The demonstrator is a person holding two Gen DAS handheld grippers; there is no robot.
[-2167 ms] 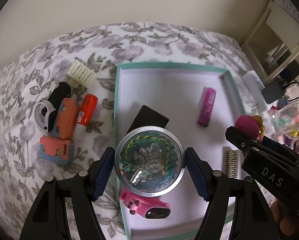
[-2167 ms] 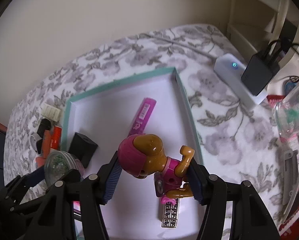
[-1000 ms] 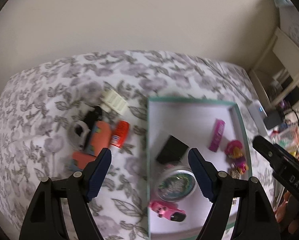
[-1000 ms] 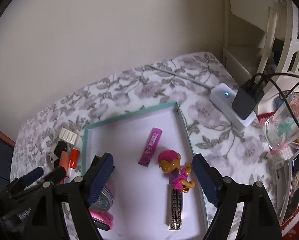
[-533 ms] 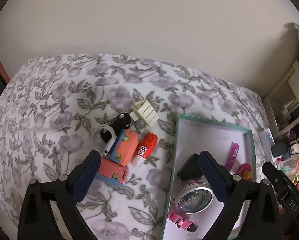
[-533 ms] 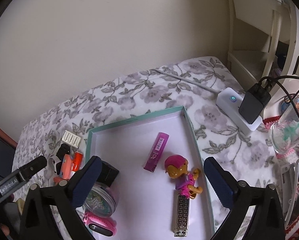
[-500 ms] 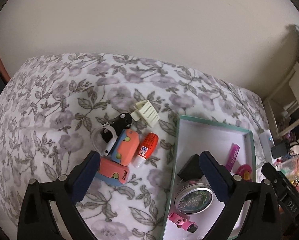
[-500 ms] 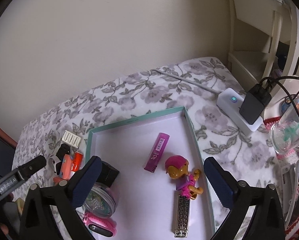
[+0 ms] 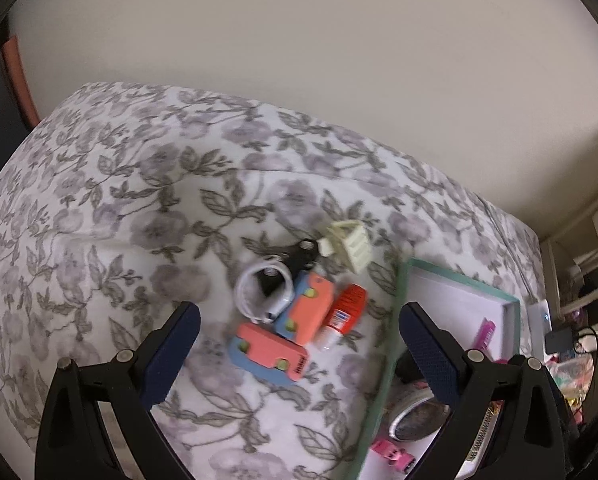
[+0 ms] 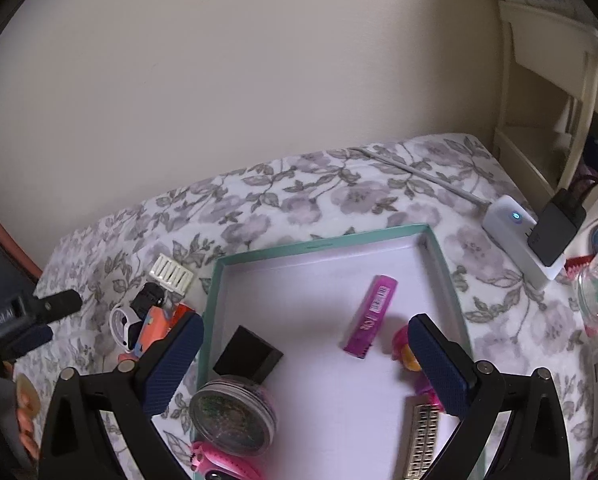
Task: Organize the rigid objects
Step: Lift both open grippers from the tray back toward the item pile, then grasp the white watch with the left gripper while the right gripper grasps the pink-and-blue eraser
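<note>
Left gripper (image 9: 299,336) hangs with its jaws spread wide and nothing between them, right above a little heap on the floral bedspread (image 9: 111,216): two coral-and-blue blocks (image 9: 295,328) touching each other, a red-capped tube (image 9: 341,316) just beside them, a white ring (image 9: 263,292) against a black piece (image 9: 299,256), and a cream ribbed clip (image 9: 349,242) at the far end. Over to the right gripper (image 10: 305,356), also gaping and empty, poised above the teal-rimmed box (image 10: 319,246). Inside that box: a magenta tube (image 10: 371,316) lying flat mid-floor, a black cube (image 10: 247,354) touching a round clear-lidded tin (image 10: 231,414), a pink watch (image 10: 223,464) at the near edge, a pink-haired figure (image 10: 405,346) half hidden behind the right finger, and a silver patterned bar (image 10: 423,436) beside it. A white power strip (image 10: 511,228) sits well apart on the bedspread.
</note>
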